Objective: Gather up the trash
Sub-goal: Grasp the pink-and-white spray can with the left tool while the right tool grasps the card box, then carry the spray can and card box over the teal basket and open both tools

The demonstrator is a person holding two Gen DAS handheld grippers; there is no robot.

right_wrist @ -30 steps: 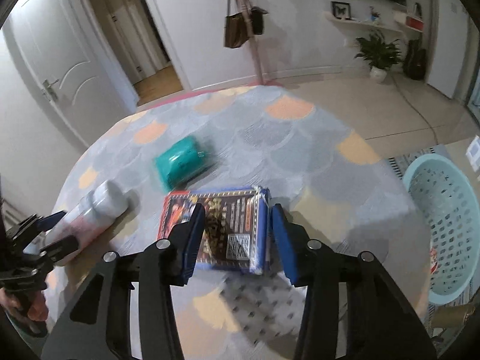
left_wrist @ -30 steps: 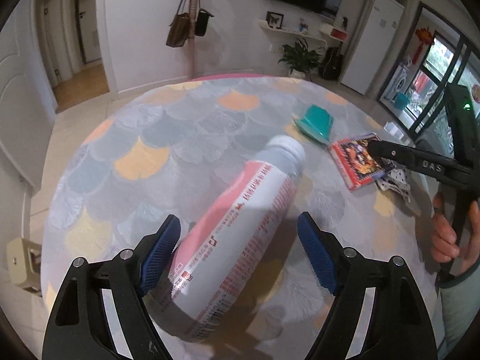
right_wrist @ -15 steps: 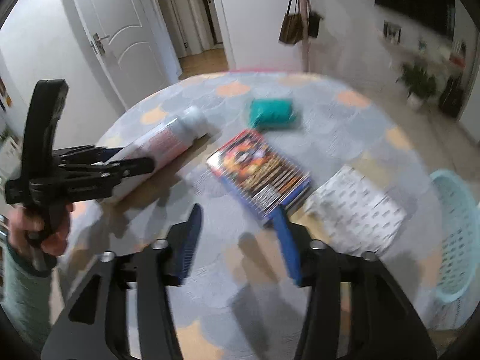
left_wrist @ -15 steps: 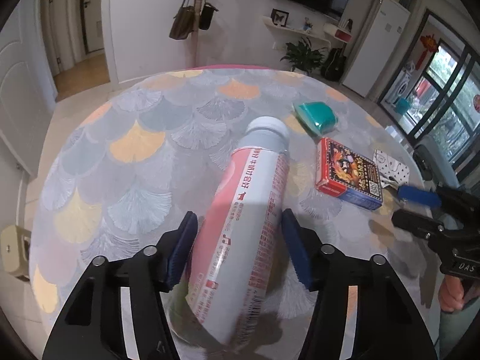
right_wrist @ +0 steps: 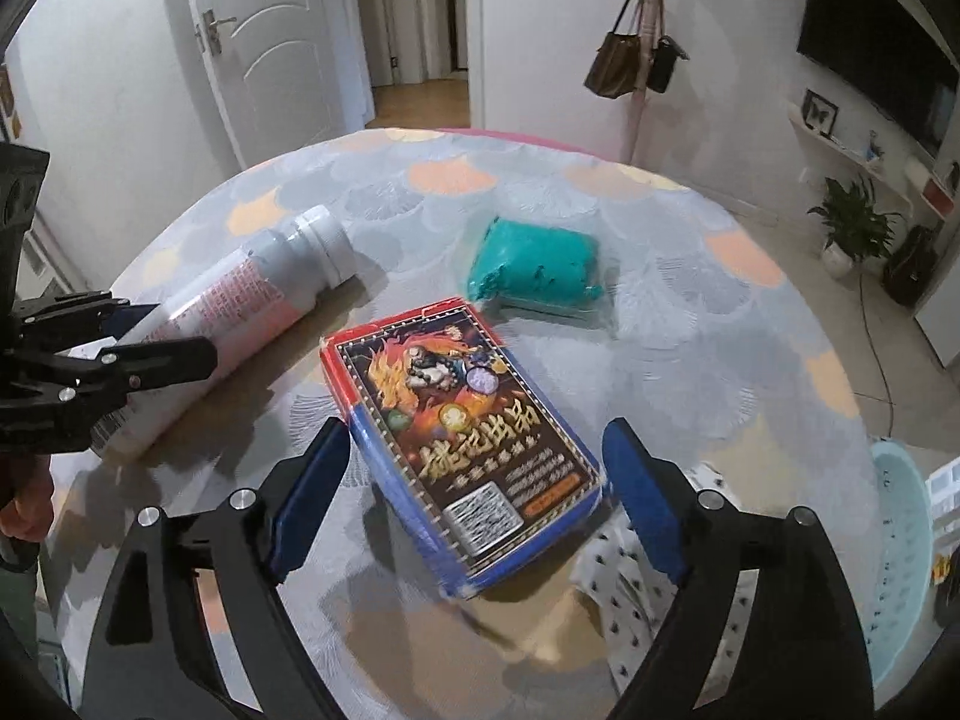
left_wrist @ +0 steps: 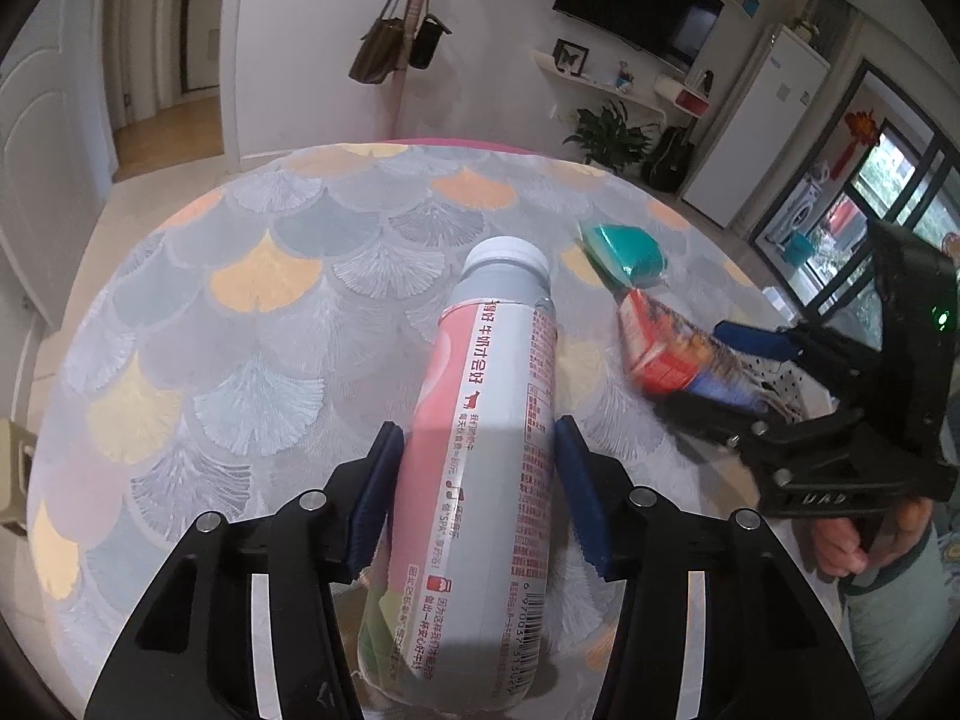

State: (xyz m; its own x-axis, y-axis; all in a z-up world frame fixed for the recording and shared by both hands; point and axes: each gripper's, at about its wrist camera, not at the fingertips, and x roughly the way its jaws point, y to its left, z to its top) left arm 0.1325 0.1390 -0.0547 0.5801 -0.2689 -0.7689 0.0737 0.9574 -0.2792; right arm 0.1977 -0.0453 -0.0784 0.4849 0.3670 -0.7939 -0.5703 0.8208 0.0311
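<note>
A pink-and-grey milk bottle (left_wrist: 480,420) with a white cap lies on the round table (left_wrist: 240,330). My left gripper (left_wrist: 476,438) straddles the bottle's lower body; its jaws are closing and the blue pads (left_wrist: 378,480) touch both sides. In the right wrist view the same gripper (right_wrist: 168,330) sits at the bottle's (right_wrist: 240,306) base. A red-and-blue printed box (right_wrist: 462,438) lies flat between the fingers of my right gripper (right_wrist: 477,444). Its jaws are opening wide, and neither pad touches the box. A teal packet (right_wrist: 540,264) lies beyond the box.
A white dotted wrapper (right_wrist: 612,564) lies partly under the box by the right fingers. A pale blue laundry basket (right_wrist: 900,540) stands on the floor off the table's right edge. A coat stand with bags (left_wrist: 408,42) is behind the table.
The left jaws have narrowed from well apart until they meet the bottle's sides. The right jaws have widened, and that gripper has rolled and shifted so the box lies between them.
</note>
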